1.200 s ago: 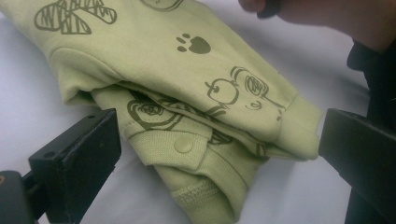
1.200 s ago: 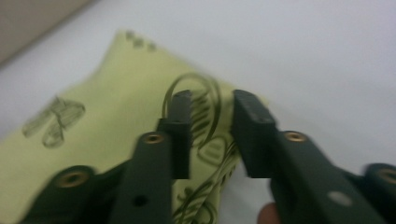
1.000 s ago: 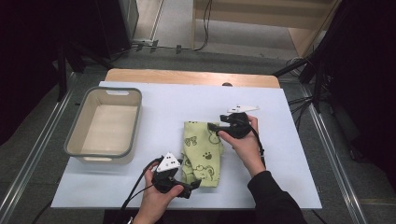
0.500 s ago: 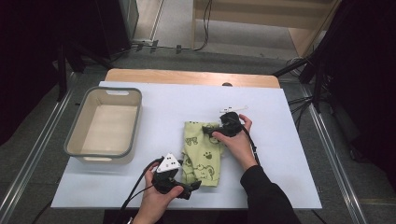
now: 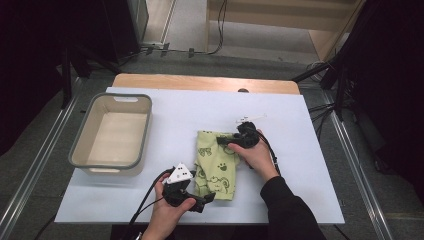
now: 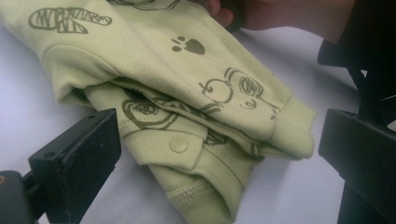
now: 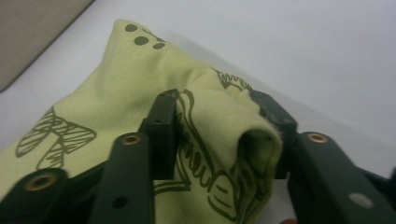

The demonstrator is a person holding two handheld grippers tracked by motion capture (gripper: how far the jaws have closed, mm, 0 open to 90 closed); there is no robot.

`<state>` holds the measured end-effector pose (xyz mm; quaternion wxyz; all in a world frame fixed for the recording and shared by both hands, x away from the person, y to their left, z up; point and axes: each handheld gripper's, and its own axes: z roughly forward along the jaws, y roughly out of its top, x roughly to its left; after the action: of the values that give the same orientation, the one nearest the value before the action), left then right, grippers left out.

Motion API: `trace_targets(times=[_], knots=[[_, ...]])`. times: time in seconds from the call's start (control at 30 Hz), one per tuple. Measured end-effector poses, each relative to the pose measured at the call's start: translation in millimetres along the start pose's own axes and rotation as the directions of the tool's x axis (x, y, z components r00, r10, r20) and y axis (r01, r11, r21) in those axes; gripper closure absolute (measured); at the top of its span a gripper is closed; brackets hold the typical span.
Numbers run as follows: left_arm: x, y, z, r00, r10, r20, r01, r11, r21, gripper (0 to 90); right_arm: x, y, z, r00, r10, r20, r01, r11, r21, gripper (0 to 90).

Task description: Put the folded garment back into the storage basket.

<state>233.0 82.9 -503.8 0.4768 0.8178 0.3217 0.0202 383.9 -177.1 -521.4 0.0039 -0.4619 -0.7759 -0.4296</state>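
Two claws work one green garment (image 5: 216,165) on the white tabletop (image 5: 310,165). We see the garment, pale green with dark paw and animal prints, lying folded near the middle of the tabletop, right of the grey tub (image 5: 112,132) and well apart from it.

Right claw (image 5: 231,141) sits at the garment's far right corner. In the right gripper view its jaws have just been closing and now pinch a bunched fold of the cloth (image 7: 224,140) between them, pads pressing on both sides; the fold stands up between the jaws.

Left claw (image 5: 205,197) sits at the garment's near edge, low on the tabletop. In the left gripper view its jaws stand wide, one on each side of the folded hem and cuff (image 6: 196,154); we see gaps between the pads and the cloth, so no grip there. A snap button shows on the hem band. The right hand (image 6: 280,14) shows at the top of that view, touching the garment's far end.
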Motion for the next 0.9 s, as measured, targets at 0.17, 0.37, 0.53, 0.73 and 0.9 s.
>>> trace_targets(times=[0.17,0.37,0.53,0.73,0.9], knots=[[0.6,3.8,2.5,0.9999,-0.011,-0.003,0.011,0.9999,0.001,0.0,6.9,-1.8,-6.6,0.9992,-0.001,0.04,0.001,1.0,0.007,67.6],[1.2,9.3,9.9,0.9984,-0.047,-0.032,0.047,0.9988,0.016,0.0,5.2,-12.6,-18.0,0.9974,0.04,0.06,-0.039,0.999,-0.024,68.4],[2.0,12.0,18.5,0.9939,-0.073,-0.083,0.078,0.9947,0.066,0.0,0.3,-24.7,-30.5,0.9954,0.053,0.08,-0.048,0.997,-0.059,68.4],[0.2,14.1,30.8,0.9897,-0.06,-0.13,0.08,0.9852,0.152,0.0,-4.4,-34.0,-40.6,0.9944,0.069,0.079,-0.063,0.995,-0.079,68.4],[-5.2,13.9,33.7,0.9914,-0.034,-0.126,0.055,0.9855,0.161,10.3,-5.0,-37.2,-42.2,0.9945,0.077,0.072,-0.07,0.993,-0.092,68.4]])
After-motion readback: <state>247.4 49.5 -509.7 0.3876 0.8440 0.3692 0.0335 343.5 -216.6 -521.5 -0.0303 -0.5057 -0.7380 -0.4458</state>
